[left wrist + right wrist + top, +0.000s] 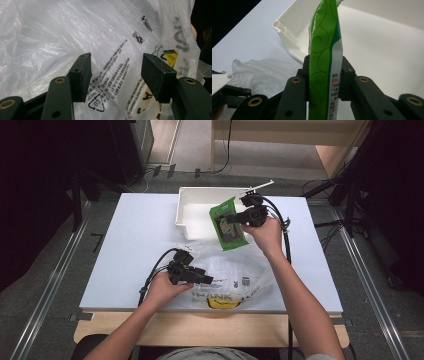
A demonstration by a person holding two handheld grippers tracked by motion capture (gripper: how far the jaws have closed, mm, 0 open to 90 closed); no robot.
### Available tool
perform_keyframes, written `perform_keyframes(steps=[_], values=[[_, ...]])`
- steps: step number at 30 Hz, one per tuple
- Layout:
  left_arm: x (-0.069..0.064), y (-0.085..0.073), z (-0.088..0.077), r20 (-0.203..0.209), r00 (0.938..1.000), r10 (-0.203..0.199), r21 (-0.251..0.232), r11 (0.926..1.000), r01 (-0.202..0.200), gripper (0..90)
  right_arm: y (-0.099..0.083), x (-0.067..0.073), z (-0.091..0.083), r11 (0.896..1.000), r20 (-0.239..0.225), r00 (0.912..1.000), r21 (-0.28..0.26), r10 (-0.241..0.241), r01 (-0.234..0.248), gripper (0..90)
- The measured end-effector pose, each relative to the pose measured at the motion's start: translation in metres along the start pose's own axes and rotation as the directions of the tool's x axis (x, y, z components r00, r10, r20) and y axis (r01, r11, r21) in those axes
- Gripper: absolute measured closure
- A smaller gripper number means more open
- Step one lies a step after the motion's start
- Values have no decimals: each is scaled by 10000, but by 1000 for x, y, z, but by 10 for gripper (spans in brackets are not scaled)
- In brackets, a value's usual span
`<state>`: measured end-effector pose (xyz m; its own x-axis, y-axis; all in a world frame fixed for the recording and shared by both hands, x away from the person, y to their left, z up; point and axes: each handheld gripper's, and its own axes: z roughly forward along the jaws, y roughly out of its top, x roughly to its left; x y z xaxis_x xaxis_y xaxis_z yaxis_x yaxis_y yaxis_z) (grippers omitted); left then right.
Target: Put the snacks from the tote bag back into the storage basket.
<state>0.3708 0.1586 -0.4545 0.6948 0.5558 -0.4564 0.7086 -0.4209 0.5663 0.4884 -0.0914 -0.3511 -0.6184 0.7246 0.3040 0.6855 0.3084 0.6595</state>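
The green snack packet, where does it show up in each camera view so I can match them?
High view: the green snack packet is right of centre, clamped by the right gripper above the white bin.
Left gripper view: not in it.
Right gripper view: the packet stands edge-on at centre between the jaws.
Shared landmark: the clear plastic bag.
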Motion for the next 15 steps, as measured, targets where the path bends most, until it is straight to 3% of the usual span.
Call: perform_keyframes(steps=[15], values=[[1, 0, -1, -19, 10000, -26, 9, 10000, 26, 423, 21, -11, 7, 9998, 335, 9992, -74, 205, -202, 742]])
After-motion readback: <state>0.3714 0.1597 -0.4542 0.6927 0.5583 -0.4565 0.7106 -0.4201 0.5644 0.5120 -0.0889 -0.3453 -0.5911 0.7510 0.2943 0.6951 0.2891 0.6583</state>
